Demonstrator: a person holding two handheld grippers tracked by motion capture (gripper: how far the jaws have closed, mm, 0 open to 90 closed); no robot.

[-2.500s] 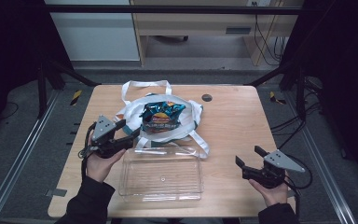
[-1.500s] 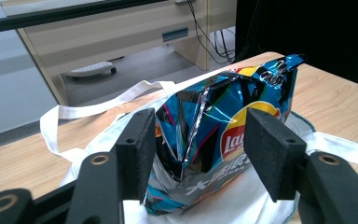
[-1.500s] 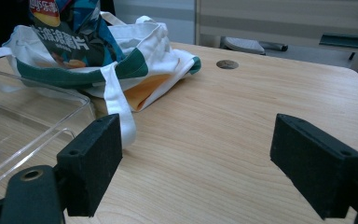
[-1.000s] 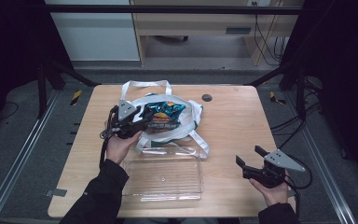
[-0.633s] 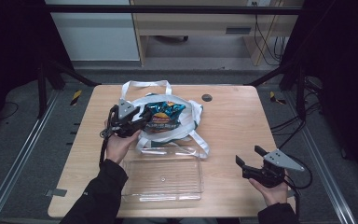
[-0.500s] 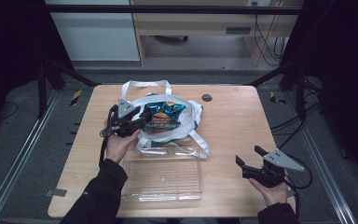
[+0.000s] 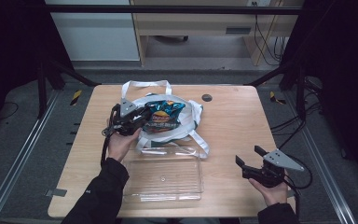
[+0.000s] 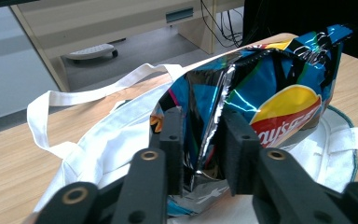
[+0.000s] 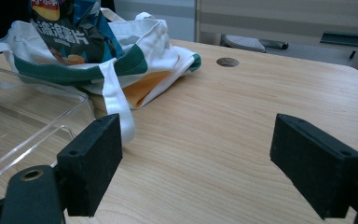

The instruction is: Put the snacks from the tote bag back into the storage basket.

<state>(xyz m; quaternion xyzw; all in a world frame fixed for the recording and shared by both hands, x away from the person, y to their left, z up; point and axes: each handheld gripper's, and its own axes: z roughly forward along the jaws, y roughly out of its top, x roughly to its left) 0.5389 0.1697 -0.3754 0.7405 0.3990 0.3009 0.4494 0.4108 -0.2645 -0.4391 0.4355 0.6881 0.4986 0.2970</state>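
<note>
Now left claw closing—pinching chip bag.

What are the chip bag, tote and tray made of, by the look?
Chip bag: glossy metallised plastic film, going by its silver inner crease and sharp glints. Tote bag: matte white woven fabric, probably cotton, with soft folds. Tray: clear rigid plastic; the wood grain shows through.

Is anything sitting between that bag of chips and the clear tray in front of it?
Only the white tote bag: the chip bag lies on it, and its rim and straps lie toward the clear tray. The left hand-held gripper already has the chip bag's edge between its jaws.
</note>
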